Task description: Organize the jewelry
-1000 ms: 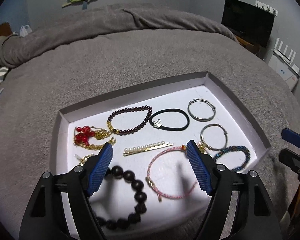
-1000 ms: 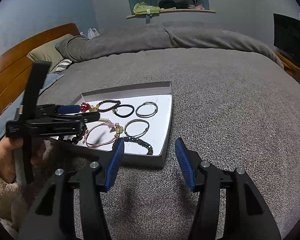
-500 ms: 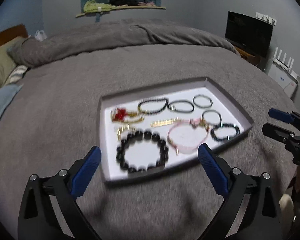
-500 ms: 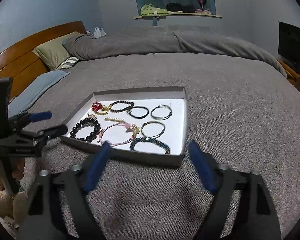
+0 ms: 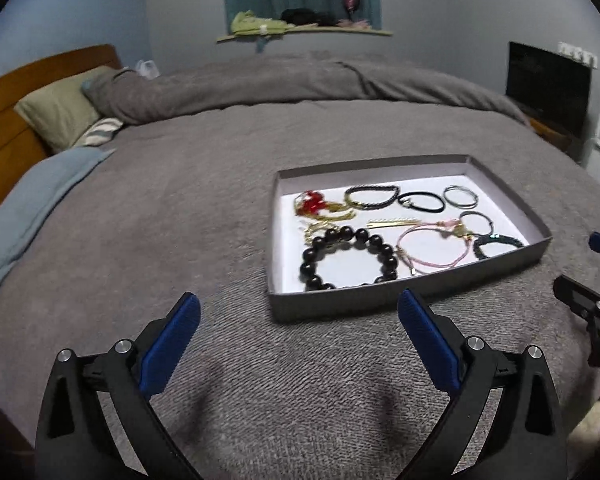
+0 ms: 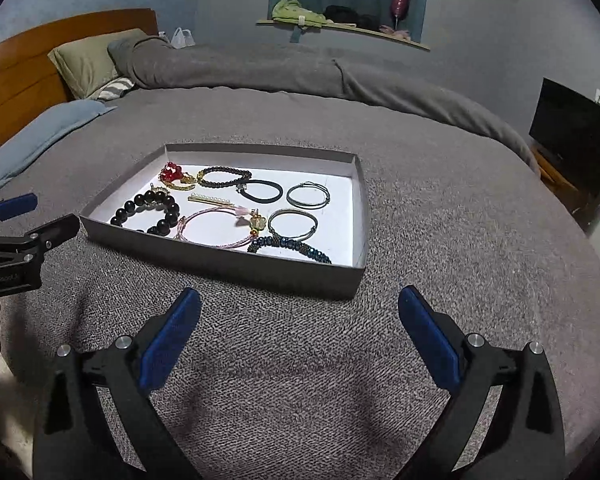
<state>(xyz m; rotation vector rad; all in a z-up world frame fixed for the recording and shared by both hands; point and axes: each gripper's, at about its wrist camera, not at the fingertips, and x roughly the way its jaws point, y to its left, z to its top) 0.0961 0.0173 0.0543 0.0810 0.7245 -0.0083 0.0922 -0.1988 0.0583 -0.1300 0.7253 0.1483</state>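
A shallow grey tray (image 5: 380, 296) with a white floor lies on the bed and holds several pieces of jewelry. Among them are a big black bead bracelet (image 5: 350, 236), a pink cord bracelet (image 5: 434, 266), a red bead piece (image 5: 312, 204) and a blue-green beaded bracelet (image 6: 290, 245). My left gripper (image 5: 298, 298) hovers open over the blanket just in front of the tray, nothing between its pads. My right gripper (image 6: 300, 293) stands before the tray's (image 6: 220, 260) near wall, its jaws opening and empty. Each gripper shows at the edge of the other's view.
The grey blanket (image 6: 440, 208) spreads around the tray on all sides. Pillows (image 5: 60, 112) and a wooden headboard (image 5: 4, 120) lie at the far left. A dark screen (image 6: 572, 128) stands at the right, and a shelf (image 5: 300, 34) with clothes hangs on the back wall.
My left gripper has pulled back out of the tray toward the near side and opened wider. My right gripper's jaws have spread too. The jewelry lies as before.
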